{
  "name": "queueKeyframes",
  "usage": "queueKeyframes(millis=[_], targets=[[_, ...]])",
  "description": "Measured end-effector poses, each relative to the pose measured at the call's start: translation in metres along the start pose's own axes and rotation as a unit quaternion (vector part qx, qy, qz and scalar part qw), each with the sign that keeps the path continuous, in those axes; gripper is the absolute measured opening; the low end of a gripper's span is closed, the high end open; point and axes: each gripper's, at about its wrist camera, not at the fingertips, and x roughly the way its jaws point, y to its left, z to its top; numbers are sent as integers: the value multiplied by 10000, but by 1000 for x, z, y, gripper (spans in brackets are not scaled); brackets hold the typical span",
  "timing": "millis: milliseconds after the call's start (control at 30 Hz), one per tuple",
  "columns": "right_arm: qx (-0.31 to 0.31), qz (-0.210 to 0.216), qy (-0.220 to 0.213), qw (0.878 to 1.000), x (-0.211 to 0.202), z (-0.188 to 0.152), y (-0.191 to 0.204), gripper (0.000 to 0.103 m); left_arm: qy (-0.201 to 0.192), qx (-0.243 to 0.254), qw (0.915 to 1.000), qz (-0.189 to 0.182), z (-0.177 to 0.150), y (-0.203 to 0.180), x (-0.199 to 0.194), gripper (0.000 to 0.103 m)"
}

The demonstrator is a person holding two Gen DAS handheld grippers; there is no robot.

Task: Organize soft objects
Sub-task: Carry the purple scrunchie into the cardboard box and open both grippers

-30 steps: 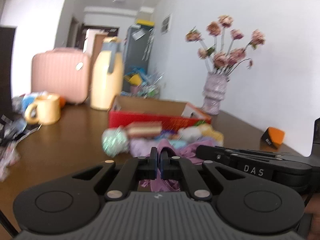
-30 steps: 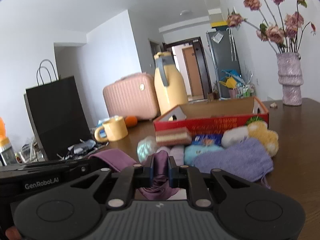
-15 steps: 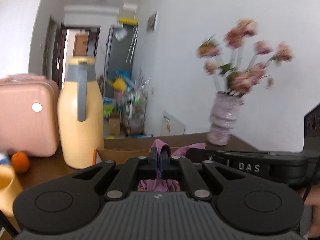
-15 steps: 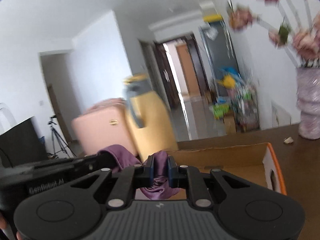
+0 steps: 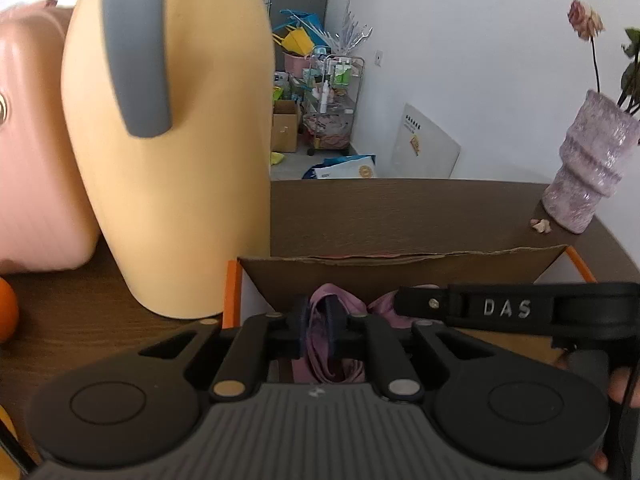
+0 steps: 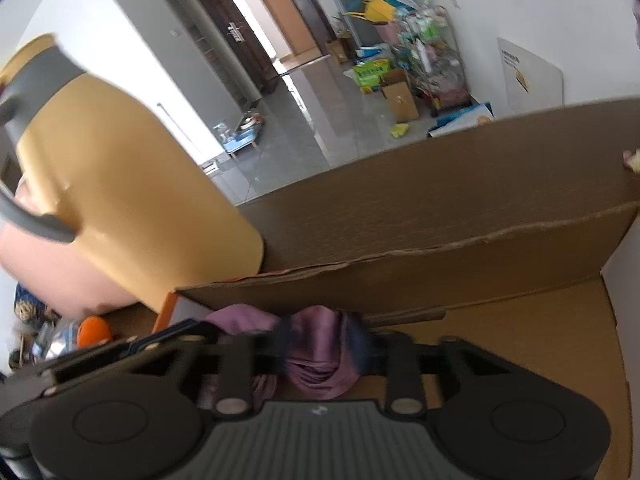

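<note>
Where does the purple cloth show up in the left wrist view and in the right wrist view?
Left wrist: purple cloth at bottom centre, between the left claw's fingers, over the cardboard box.
Right wrist: purple cloth at bottom centre, between the right claw's opening fingers.
Shared landmark: yellow jug, at left.

Purple cloth, satin-sheened, between black left gripper fingers. Plain brown cardboard box, orange outer edge. Pale yellow jug, grey handle. Pink ribbed suitcase. Mottled lilac vase. Dark brown wood-grain table. Orange fruit.
</note>
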Motion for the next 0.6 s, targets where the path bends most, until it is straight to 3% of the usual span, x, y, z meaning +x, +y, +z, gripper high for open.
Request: queueKeyframes(millis=[33,100,233,400,600], targets=[[-8,37,-46,10000,-1,-1,1,48,-62,-8,10000,-11,0,1,-3,29],[-57,42,-188,9998,-9,-3,2,48,-290,7,9996,41,-1,1,-17,40],[-78,5,-385,9992,-44,3,-3,48,-480,-1,9988,63,0,5,-57,40],[-473,-146,-994,9938,-142,-3,-8,57,-934,195,9954,115,-7,4,-140,44],[-1033,-406,-1551,9816,-250,-46,-9,60,-1397,314,9894,232,-41,-1,-224,61]])
